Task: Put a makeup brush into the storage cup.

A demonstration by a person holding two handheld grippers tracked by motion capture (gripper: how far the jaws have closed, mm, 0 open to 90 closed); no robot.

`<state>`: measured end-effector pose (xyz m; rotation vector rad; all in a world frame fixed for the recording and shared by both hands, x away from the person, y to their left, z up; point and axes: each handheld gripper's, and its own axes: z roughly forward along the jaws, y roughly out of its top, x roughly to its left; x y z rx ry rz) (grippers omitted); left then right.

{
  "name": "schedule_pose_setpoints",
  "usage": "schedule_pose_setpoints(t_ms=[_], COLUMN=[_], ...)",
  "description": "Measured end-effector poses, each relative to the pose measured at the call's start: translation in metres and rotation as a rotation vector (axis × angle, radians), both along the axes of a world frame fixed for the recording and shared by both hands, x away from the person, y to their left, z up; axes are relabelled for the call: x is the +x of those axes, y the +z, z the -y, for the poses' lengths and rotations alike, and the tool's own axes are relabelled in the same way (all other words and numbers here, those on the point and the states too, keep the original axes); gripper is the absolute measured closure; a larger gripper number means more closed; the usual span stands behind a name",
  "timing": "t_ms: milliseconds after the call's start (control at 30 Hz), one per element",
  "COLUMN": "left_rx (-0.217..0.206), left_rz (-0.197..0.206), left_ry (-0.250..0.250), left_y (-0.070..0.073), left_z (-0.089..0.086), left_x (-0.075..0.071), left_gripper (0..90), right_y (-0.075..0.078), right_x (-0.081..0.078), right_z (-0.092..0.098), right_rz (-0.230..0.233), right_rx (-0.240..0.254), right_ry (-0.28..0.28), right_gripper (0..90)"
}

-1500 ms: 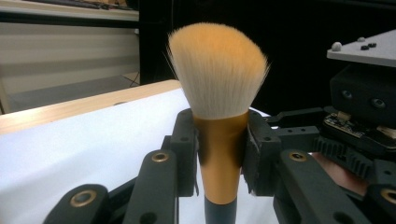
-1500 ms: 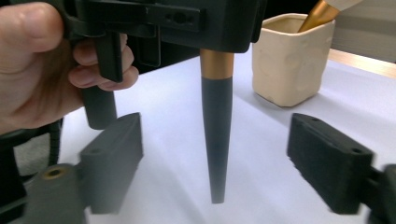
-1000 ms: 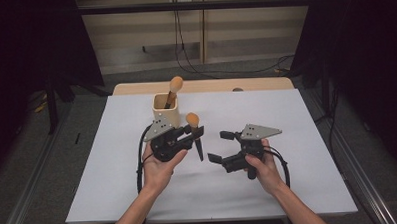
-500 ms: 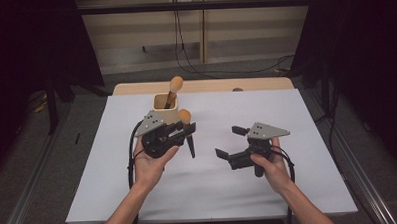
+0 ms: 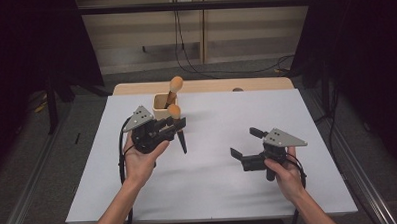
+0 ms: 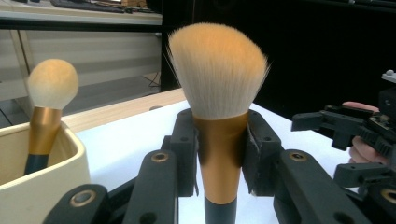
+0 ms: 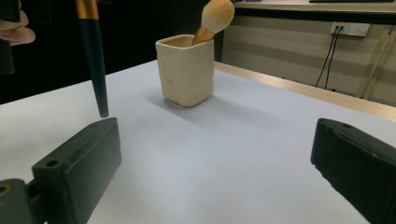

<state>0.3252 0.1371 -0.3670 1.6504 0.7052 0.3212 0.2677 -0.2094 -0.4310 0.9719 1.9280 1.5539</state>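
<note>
The makeup brush [image 6: 219,116] stands upright, clear of the desk [image 5: 214,191], pinched at its gold collar by my left gripper [image 5: 174,124], just near of the cream cup [image 5: 162,112]. My right gripper [image 5: 245,144], near right, has spread jaws holding nothing.

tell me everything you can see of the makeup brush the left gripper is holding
The makeup brush has a fluffy cream-orange bristle head, a gold ferrule and a dark tapered handle. It is upright, head up, the left gripper shut on its ferrule. The handle tip hangs above the white table cover, touching nothing, beside the cream holder.
</note>
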Motion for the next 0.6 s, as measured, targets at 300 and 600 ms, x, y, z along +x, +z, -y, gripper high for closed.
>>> schedule_pose_setpoints(t_ms=[300, 600], left_rx=[0.004, 0.006], left_rz=[0.011, 0.018], left_ry=[0.023, 0.06], left_y=[0.008, 0.012], left_z=[-0.01, -0.022], left_x=[0.004, 0.014], left_gripper=[69.3, 69.3], right_y=[-0.005, -0.01], right_x=[-0.013, -0.027], right_z=[0.014, 0.035], right_rz=[-0.002, -0.006], right_rx=[0.019, 0.033], right_ry=[-0.035, -0.089], right_gripper=[0.0, 0.0])
